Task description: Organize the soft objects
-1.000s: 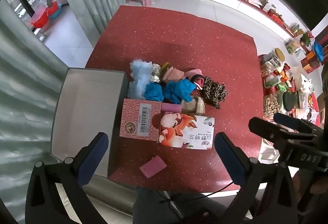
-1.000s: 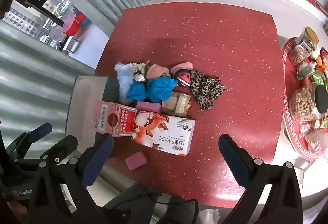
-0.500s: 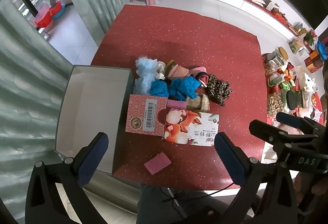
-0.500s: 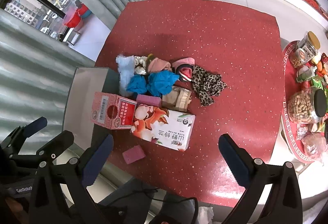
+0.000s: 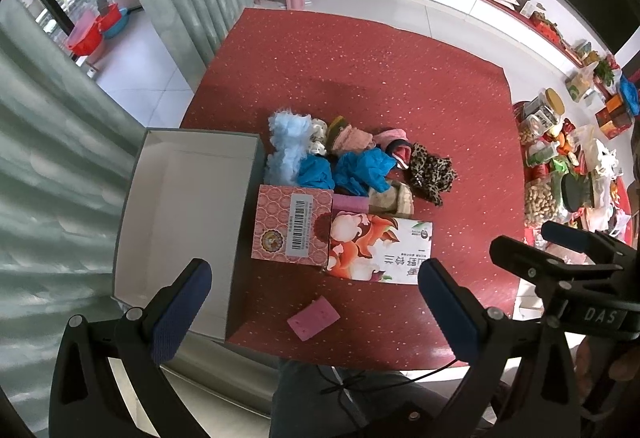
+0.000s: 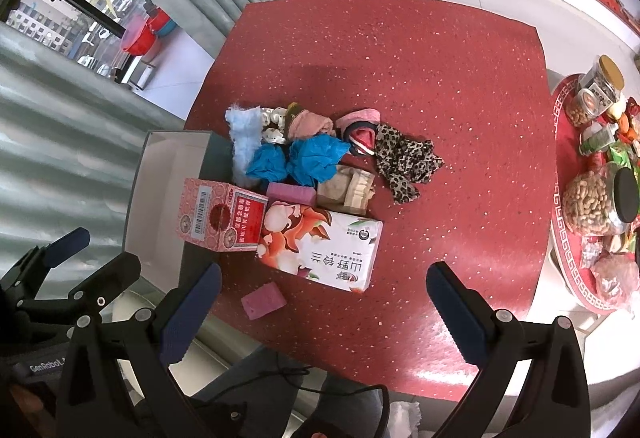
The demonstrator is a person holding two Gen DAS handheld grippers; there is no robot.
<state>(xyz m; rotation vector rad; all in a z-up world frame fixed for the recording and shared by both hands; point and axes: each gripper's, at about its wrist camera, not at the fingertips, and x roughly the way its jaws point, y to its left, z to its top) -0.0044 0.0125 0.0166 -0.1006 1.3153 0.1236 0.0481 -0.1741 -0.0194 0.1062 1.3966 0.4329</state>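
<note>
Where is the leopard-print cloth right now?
The leopard-print cloth lies on the red table, at the pile's right end, beside the pink-and-red item.

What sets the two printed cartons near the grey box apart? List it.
The pink carton is squarer with a repeating pattern and a white barcode label; the white carton is longer, printed with orange-red figures and dark characters. The pink carton sits against the grey box; the white carton lies farther from it. Both rest on the red table, touching each other, in front of the soft pile.
</note>
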